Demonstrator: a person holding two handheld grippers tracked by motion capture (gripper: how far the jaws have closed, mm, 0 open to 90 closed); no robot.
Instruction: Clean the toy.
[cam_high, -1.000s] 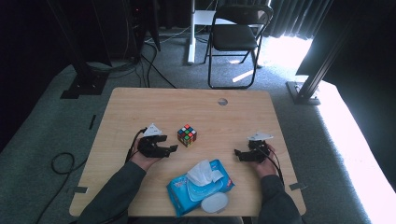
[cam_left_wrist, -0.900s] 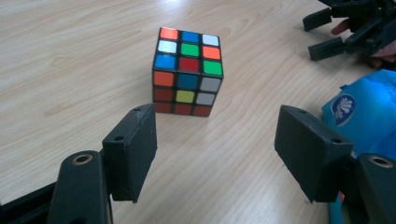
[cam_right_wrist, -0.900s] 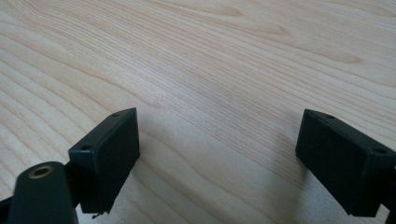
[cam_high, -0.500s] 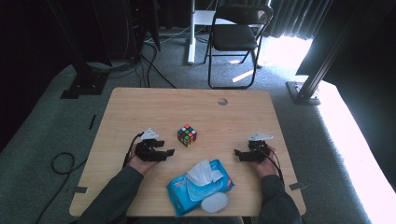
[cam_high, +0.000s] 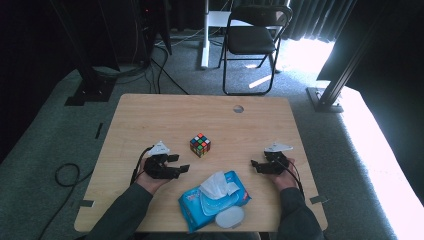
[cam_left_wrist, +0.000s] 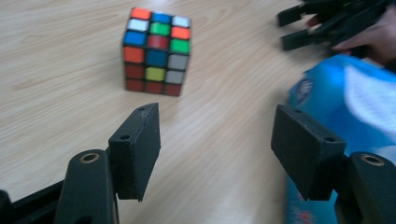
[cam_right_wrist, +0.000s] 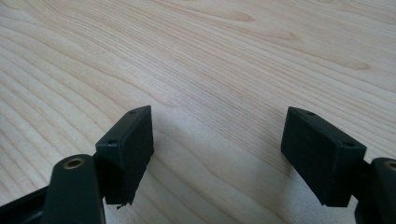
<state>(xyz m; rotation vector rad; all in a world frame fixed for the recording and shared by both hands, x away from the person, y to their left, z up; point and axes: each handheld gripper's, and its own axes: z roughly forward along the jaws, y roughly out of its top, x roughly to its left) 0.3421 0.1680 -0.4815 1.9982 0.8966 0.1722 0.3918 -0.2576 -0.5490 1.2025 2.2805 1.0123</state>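
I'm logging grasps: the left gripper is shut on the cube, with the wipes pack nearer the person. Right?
Not quite. In the left gripper view the left gripper is open with bare table between its jaws, and the cube stands apart beyond them. The wipes pack does lie nearer the person.

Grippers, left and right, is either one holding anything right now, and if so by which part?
Nothing is held. The left gripper stands open, short of the puzzle cube; the right gripper, whose jaws have just been closing, has bare table between them.

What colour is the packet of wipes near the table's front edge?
The wipes packet is bright blue, with a white wipe sticking out; the high view shows it best.
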